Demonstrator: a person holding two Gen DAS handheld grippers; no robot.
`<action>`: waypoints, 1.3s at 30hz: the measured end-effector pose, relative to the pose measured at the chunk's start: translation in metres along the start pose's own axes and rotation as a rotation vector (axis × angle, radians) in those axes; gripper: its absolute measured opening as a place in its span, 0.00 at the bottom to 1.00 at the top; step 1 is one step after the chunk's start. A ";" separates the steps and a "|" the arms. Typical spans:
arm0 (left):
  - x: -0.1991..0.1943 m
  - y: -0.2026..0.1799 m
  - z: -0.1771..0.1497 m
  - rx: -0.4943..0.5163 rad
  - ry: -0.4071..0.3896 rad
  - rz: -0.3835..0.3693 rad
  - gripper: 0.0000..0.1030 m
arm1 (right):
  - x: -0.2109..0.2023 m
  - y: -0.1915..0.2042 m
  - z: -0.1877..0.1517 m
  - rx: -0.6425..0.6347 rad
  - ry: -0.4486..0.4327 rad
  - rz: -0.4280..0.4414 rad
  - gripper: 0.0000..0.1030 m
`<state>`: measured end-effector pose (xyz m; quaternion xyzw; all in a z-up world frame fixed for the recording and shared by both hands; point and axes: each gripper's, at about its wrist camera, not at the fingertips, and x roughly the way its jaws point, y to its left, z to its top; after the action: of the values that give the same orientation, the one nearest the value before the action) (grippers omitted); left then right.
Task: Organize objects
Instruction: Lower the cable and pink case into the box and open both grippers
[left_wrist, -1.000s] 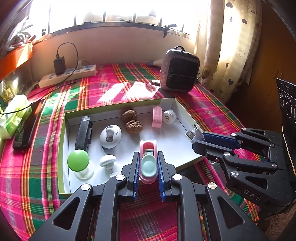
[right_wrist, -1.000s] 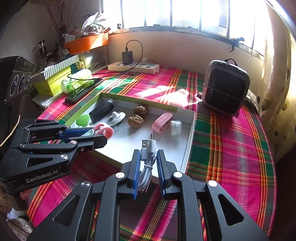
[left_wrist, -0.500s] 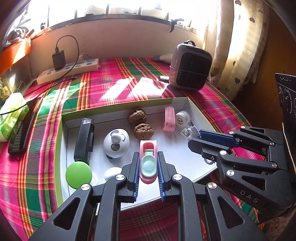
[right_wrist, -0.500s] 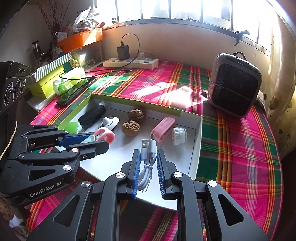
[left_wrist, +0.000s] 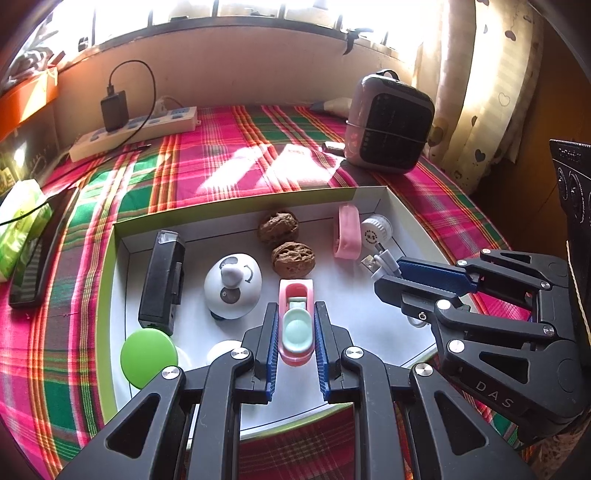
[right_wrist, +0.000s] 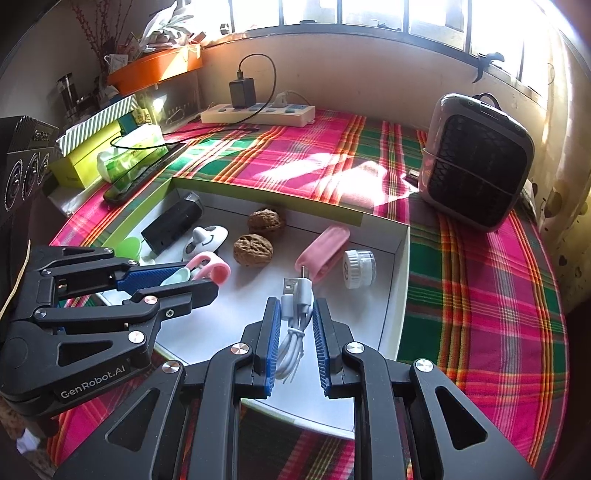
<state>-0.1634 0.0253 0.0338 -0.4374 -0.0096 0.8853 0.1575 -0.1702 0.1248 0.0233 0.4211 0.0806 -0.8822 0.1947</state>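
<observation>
My left gripper (left_wrist: 295, 328) is shut on a pink and mint clip-like holder (left_wrist: 296, 325) and holds it over the white tray (left_wrist: 402, 206). It also shows in the right wrist view (right_wrist: 184, 280). My right gripper (right_wrist: 294, 325) is shut on a coiled white USB cable (right_wrist: 297, 314) above the tray's right part; it shows in the left wrist view (left_wrist: 391, 273). In the tray lie two walnuts (left_wrist: 293, 258), a pink case (left_wrist: 347, 230), a white round cap (left_wrist: 375, 230), a black device (left_wrist: 162, 280), a white dome toy (left_wrist: 232, 284) and a green-topped piece (left_wrist: 147, 356).
A grey heater (right_wrist: 476, 162) stands at the back right on the plaid cloth. A power strip with a charger (right_wrist: 258, 112) lies by the wall. A phone (left_wrist: 40, 251) and a green pack (left_wrist: 18, 225) lie left of the tray. Boxes (right_wrist: 92, 147) stand at the far left.
Both grippers have moved forward over the tray with their objects still held. The tray contents sit closer and lower in both views.
</observation>
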 end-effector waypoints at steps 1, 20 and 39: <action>0.001 0.000 0.000 0.000 0.003 -0.001 0.15 | 0.001 0.000 0.000 -0.001 0.005 0.000 0.18; 0.012 0.001 0.000 -0.008 0.028 0.011 0.15 | 0.015 -0.001 -0.002 -0.004 0.056 -0.011 0.19; 0.010 0.000 -0.002 -0.013 0.030 0.048 0.25 | 0.011 -0.002 -0.005 0.026 0.052 -0.029 0.29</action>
<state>-0.1674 0.0280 0.0246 -0.4519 -0.0028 0.8820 0.1335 -0.1741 0.1250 0.0116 0.4450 0.0801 -0.8748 0.1742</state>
